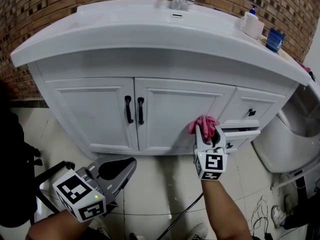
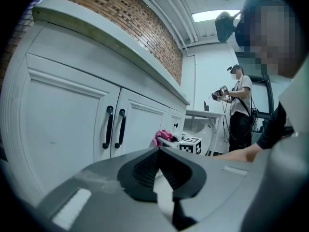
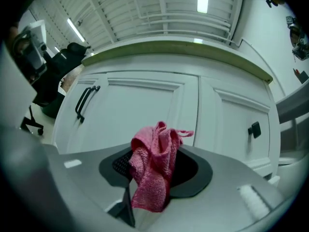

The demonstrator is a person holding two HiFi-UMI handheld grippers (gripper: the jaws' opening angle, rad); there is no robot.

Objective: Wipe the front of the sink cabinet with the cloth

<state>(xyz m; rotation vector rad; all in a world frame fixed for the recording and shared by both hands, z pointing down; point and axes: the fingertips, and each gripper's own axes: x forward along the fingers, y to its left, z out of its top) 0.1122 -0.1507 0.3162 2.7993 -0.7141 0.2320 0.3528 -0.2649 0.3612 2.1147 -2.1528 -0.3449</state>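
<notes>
The white sink cabinet (image 1: 170, 114) fills the head view, with two doors and paired black handles (image 1: 135, 110). My right gripper (image 1: 207, 134) is shut on a bunched pink cloth (image 1: 204, 124), which is at the lower right corner of the right door; I cannot tell if it touches. In the right gripper view the cloth (image 3: 154, 168) hangs from the jaws, just short of the door (image 3: 140, 110). My left gripper (image 1: 117, 170) hangs low at the left above the floor, shut and holding nothing. Its own view looks along the cabinet (image 2: 72, 120) to the cloth (image 2: 163, 137).
A drawer (image 1: 241, 134) right of the cloth stands slightly open. A soap bottle (image 1: 251, 21) and a blue cup (image 1: 274, 39) stand on the counter. A white fixture (image 1: 295, 134) is at the right, a black chair (image 1: 15, 174) at the left, and cables (image 1: 260, 209) lie on the floor. Another person (image 2: 239, 105) stands far off.
</notes>
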